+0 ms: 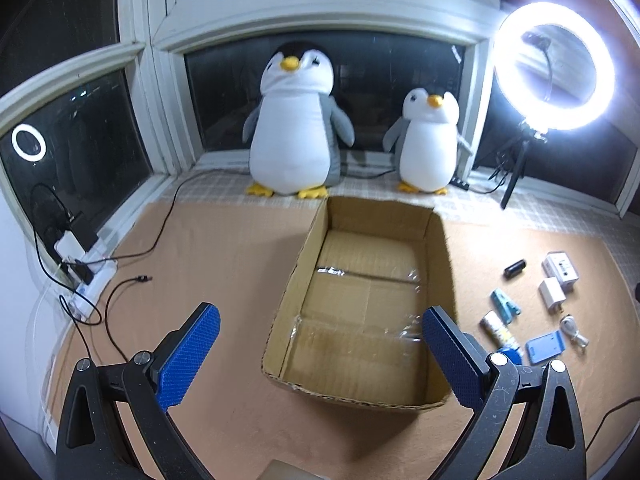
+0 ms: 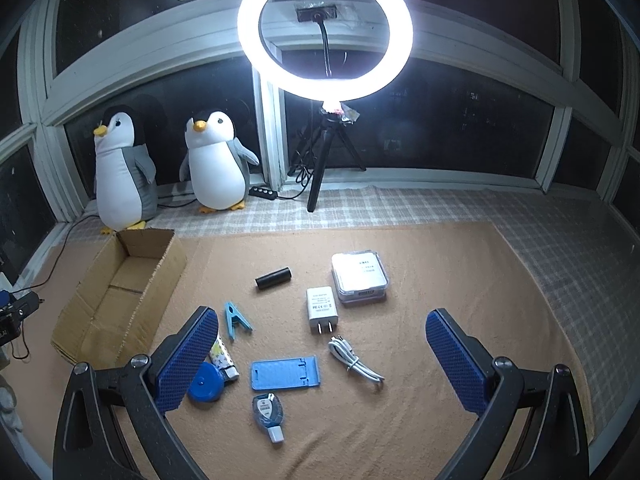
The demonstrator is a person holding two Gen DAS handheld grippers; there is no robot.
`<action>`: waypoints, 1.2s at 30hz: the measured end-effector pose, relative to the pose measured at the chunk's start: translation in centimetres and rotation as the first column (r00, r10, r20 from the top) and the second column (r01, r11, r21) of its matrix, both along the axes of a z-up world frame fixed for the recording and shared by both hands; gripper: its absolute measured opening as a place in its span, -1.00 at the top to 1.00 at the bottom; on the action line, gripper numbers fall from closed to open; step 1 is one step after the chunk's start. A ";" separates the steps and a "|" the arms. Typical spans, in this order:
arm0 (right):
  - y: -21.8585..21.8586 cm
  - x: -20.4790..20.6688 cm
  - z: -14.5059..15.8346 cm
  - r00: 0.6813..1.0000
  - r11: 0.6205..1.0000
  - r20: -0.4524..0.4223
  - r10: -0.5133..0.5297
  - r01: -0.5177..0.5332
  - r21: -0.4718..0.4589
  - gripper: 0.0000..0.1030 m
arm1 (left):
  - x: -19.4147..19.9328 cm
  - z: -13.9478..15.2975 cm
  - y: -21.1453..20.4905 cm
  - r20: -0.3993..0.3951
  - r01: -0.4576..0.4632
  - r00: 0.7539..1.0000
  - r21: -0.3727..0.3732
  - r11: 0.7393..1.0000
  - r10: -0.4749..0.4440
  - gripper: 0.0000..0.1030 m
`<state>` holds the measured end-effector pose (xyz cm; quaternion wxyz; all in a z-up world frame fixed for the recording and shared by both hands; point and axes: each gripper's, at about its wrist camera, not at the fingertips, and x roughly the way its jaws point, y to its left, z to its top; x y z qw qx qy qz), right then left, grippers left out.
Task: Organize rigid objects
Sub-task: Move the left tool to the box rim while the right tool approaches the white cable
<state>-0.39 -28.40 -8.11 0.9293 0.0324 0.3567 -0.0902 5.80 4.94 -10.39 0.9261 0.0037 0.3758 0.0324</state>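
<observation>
An empty cardboard box [image 1: 436, 240] [image 2: 168, 264] lies open on the tan mat. My left gripper [image 1: 320, 354] hangs open above its near end, holding nothing. Right of the box lie several small items: a black cylinder [image 2: 274, 278], a white charger [image 2: 321, 307], a clear-cased white box [image 2: 359, 276], a blue clip [image 2: 235, 320], a blue phone stand [image 2: 285, 374], a white cable [image 2: 354, 362], a blue round case [image 2: 206, 382], a patterned tube [image 2: 224, 358] and a small blue bottle [image 2: 268, 412]. My right gripper [image 2: 322, 356] is open above them, empty.
Two plush penguins [image 1: 294, 120] [image 1: 430, 142] stand on the checked sill behind the box. A lit ring light on a tripod [image 2: 325, 32] stands at the back. Cables and a power strip [image 1: 86, 276] lie along the left wall.
</observation>
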 end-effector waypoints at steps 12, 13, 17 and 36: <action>-2.7 0.6 -3.5 0.995 0.994 -0.097 -0.004 0.015 0.109 -0.96 | 3.5 -5.6 3.4 -0.133 -0.045 0.990 0.018 0.999 0.047 -0.88; -3.0 0.6 -3.8 0.995 0.993 -0.104 -0.008 0.021 0.119 -0.90 | 3.8 -6.1 3.5 -0.141 -0.047 0.989 0.018 0.999 0.049 -0.83; -4.5 0.5 -4.9 0.991 0.988 -0.135 -0.021 0.041 0.147 -0.73 | 4.9 -7.8 4.2 -0.181 -0.063 0.981 0.016 0.998 0.064 -0.66; -9.0 2.5 -9.5 0.958 0.977 -0.282 0.041 0.021 0.214 -0.33 | 6.8 -12.2 4.6 -0.267 -0.060 0.961 0.051 0.997 0.072 0.21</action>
